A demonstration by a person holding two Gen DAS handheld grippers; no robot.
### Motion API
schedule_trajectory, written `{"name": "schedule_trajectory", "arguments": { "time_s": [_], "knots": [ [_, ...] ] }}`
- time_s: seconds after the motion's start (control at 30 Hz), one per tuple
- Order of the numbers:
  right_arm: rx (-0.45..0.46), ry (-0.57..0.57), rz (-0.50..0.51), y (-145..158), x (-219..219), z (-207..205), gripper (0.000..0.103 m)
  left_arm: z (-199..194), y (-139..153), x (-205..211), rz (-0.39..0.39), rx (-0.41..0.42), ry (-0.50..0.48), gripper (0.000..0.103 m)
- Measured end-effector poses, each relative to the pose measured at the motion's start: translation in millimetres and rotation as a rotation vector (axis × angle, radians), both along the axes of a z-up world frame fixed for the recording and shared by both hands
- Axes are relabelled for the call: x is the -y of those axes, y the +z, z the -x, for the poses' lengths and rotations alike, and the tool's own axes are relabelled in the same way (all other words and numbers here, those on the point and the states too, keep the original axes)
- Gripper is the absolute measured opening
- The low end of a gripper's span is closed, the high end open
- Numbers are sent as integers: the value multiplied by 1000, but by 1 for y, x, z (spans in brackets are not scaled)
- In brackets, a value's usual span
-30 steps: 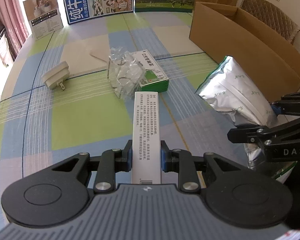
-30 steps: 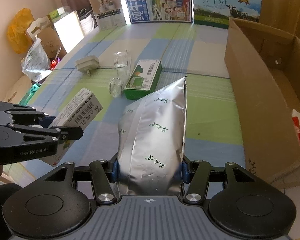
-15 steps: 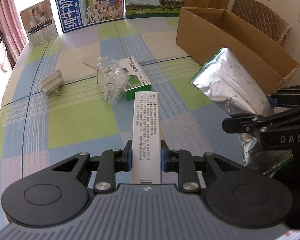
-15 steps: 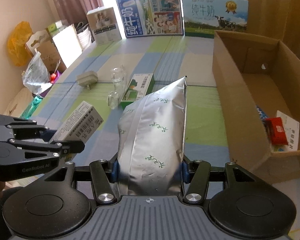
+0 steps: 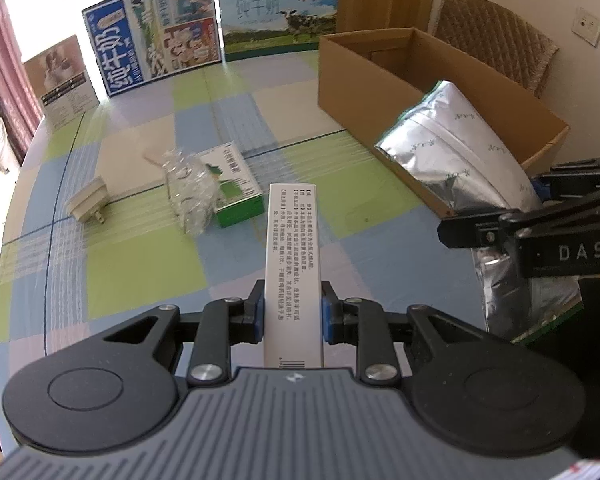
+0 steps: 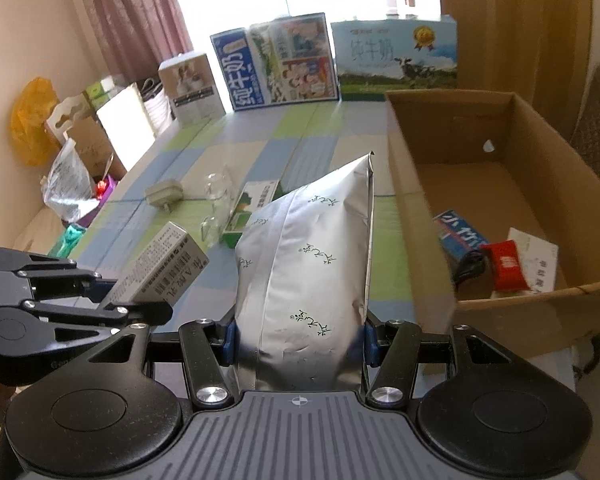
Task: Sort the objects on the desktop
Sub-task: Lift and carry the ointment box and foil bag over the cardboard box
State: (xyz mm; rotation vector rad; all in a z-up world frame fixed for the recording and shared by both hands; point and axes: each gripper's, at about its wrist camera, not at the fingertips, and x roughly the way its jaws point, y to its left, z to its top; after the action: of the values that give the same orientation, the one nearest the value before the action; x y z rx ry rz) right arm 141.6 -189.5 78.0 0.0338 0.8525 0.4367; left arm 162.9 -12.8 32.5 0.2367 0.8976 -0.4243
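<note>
Above the checkered surface (image 5: 140,264), the left gripper (image 5: 292,314) has its fingers clamped on a white box (image 5: 293,256); the right gripper (image 6: 296,340) clamps a silver pouch (image 6: 308,264) beside the cardboard box (image 6: 416,200).

My left wrist camera looks steeply down along its fingers over the checked table (image 5: 140,272) from close above, my right one likewise from beside it, and both share the cardboard box (image 5: 380,92) (image 6: 428,200) and the milk cartons (image 5: 156,36) (image 6: 276,64) beyond.
</note>
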Motion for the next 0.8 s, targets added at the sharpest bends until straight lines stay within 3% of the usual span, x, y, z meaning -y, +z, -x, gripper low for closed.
{"name": "schedule_trajectory", "arguments": {
  "time_s": [0.8],
  "knots": [
    [59, -104, -16, 27, 65, 17, 53, 16, 25, 64, 24, 38, -115, 22]
  ]
}}
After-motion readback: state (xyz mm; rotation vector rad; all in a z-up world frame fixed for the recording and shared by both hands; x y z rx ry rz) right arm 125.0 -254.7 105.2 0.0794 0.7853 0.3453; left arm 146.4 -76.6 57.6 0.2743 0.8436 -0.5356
